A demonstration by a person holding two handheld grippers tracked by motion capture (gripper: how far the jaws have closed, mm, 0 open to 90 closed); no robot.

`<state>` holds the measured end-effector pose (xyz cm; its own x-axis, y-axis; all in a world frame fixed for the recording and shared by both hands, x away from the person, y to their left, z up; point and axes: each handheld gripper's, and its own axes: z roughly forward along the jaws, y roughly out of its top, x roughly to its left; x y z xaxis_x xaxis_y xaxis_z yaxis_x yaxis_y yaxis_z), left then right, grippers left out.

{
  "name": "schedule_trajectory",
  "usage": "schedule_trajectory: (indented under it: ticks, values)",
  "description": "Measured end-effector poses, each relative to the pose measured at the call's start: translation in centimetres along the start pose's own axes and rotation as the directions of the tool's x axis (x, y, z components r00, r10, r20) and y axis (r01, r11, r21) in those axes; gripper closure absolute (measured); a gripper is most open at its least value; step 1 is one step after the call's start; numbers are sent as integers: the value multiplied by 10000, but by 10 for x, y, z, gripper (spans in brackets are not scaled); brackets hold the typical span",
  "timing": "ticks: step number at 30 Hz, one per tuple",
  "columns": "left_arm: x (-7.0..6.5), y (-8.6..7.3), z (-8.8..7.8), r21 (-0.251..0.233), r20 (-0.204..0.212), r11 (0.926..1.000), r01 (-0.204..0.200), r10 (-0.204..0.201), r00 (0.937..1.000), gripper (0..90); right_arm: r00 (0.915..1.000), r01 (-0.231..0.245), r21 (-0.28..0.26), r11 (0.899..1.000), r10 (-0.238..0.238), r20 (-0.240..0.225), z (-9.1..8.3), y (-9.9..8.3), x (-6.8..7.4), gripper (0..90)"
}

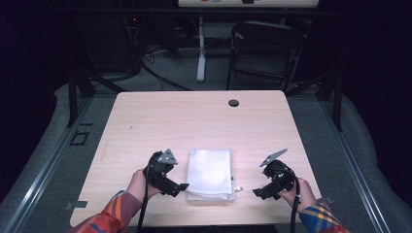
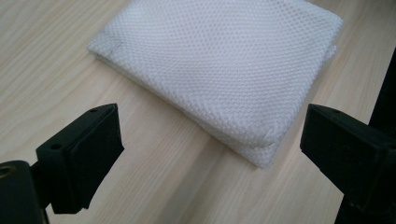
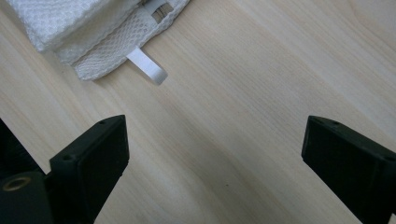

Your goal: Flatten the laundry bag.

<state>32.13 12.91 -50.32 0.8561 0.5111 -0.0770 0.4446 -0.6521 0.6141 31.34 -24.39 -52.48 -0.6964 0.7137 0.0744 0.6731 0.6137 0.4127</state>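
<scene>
A folded white mesh bag [image 1: 210, 174] is lying flat on the light wooden table [image 1: 194, 121], toward the near edge, at about 6 o'clock from the table's middle. The left gripper [image 1: 180, 187] is sitting just beside the bag at its 9 o'clock side, held in the person's left hand [image 1: 138, 183], and it is pointing toward the bag's near left corner. The right gripper [image 1: 257, 192] is sitting near the bag at its 3 o'clock side, held in the right hand [image 1: 297, 194], and a strip of bare table is separating it from the bag.

In the left gripper view, the jaws are standing wide apart and are gripping nothing; the mesh bag [image 2: 224, 70] is lying between and beyond them, its folded corner reaching down toward 5 o'clock, close to the right-hand jaw but apart from it. The layers of the fold are showing along that edge.

In the right gripper view, the jaws are also spread wide and are holding nothing, with bare wood lying between them. The bag's corner [image 3: 88, 28] is sitting at 11 o'clock, and a small white pull tab [image 3: 148, 67] is sticking out from it onto the table.

A small dark round cap [image 1: 233, 103] is sitting in the table at 12 o'clock, near the far edge, well apart from the bag. A dark folding chair [image 1: 265, 51] is standing on the floor beyond the table.
</scene>
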Motion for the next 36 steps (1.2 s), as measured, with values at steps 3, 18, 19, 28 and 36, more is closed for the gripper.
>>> schedule_trajectory:
  ticks: [3,18,19,28,36]
  values:
    - [-3,5,7,8,160,9999,-166,166,9997,83,9999,-41,1,10000,41,-101,1,0,0,75]
    - [-22,23,44,604,1170,9857,-1576,1498,9818,158,9994,103,165,9998,-97,-320,4,2,0,90]
    - [-23,24,47,661,1226,9842,-1642,1553,9802,173,9994,112,172,9998,-106,-333,5,2,0,91]
    - [-28,21,70,1547,1297,9612,-2284,2094,9692,199,9981,223,213,9995,-210,-581,4,1,3,97]
    - [-39,17,79,2116,696,9322,-2937,2854,9559,222,9964,407,128,9991,-397,-747,6,0,8,100]
